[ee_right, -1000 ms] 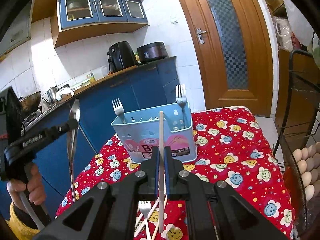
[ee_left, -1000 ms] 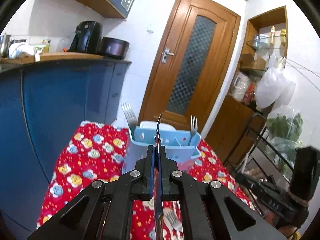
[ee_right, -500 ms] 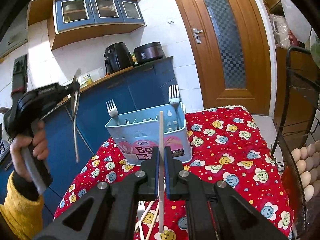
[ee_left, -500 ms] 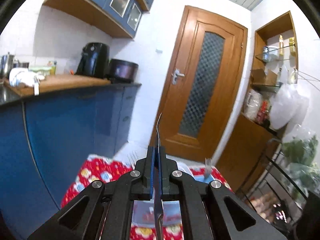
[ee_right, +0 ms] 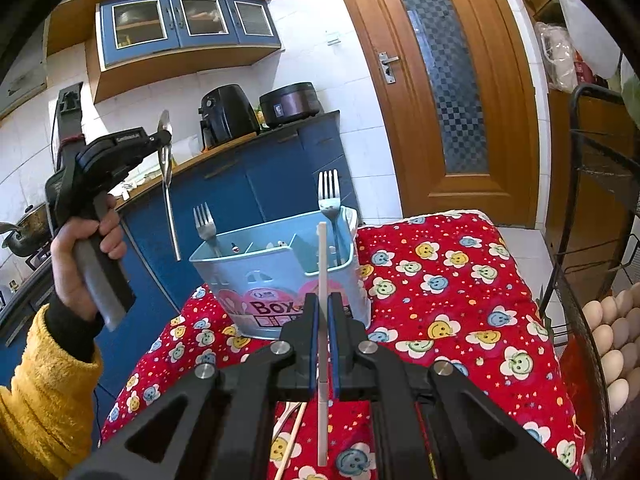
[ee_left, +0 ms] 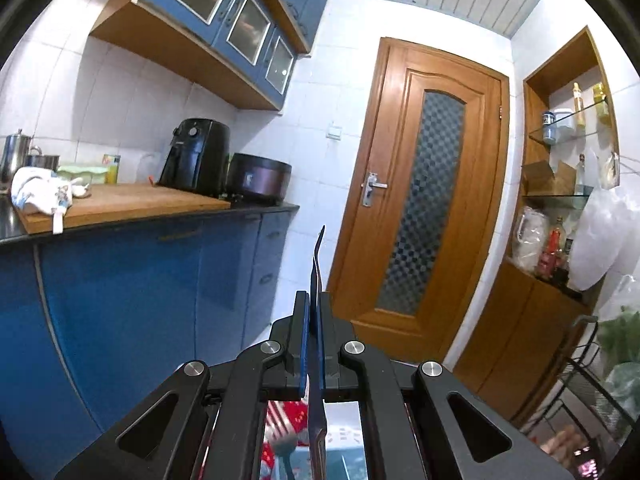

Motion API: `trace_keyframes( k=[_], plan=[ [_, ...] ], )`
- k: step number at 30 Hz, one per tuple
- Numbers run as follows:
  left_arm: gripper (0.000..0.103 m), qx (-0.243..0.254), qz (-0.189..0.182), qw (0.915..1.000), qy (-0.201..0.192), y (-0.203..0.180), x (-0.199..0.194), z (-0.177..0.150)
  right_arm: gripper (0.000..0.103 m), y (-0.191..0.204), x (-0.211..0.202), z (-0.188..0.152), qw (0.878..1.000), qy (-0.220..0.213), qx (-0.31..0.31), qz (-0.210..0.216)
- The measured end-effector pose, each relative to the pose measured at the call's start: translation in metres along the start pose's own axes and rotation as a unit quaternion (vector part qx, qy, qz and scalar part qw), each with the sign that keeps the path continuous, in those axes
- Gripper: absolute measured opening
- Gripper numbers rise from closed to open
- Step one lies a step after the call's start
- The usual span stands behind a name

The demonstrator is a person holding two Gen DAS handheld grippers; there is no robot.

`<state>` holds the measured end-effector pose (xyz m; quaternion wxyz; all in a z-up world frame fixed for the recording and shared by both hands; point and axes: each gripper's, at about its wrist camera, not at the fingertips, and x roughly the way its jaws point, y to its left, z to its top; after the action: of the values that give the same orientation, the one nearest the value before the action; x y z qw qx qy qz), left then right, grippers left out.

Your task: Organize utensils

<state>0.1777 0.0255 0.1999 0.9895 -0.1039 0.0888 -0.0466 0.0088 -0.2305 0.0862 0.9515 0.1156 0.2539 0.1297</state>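
Note:
My left gripper (ee_left: 314, 300) is shut on a metal spoon (ee_left: 317, 264), seen edge-on. In the right wrist view the left gripper (ee_right: 162, 138) holds that spoon (ee_right: 168, 184) upright, bowl up, handle hanging down, left of and above the light blue utensil box (ee_right: 280, 276). Two forks (ee_right: 329, 196) stand in the box. My right gripper (ee_right: 321, 304) is shut on a pale chopstick (ee_right: 322, 300), held in front of the box above the red cloth (ee_right: 440, 280).
More chopsticks (ee_right: 294, 436) lie on the cloth under my right gripper. A wire rack with eggs (ee_right: 612, 332) stands at the right. A blue counter (ee_left: 120, 264) with an air fryer (ee_left: 196, 156) is at the left, a wooden door (ee_left: 424, 200) behind.
My left gripper has risen and tilted up with the spoon, so the box dropped out of its view. My right gripper moved slightly closer to the box.

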Motion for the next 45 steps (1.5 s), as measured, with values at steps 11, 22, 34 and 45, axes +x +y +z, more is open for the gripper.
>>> trace_keyframes(
  k=[11,22,34,45],
  plan=[
    [0.003,0.029,0.033,0.9988,-0.023,0.0,0.035,-0.019,0.006,-0.007,0.017,0.017,1.0,-0.002,-0.002,-0.007],
    [0.003,0.035,0.035,0.9987,-0.007,0.003,0.05,-0.053,0.006,0.005,0.028,0.073,0.997,-0.062,-0.029,-0.024],
    [0.003,0.037,0.033,0.9988,-0.004,0.007,0.049,-0.065,0.006,0.02,0.064,0.111,0.991,-0.119,-0.045,-0.038],
    [0.003,0.041,0.029,0.9987,0.0,0.007,0.046,-0.074,0.006,0.012,0.097,0.101,0.993,-0.104,-0.038,-0.045]
  ],
)
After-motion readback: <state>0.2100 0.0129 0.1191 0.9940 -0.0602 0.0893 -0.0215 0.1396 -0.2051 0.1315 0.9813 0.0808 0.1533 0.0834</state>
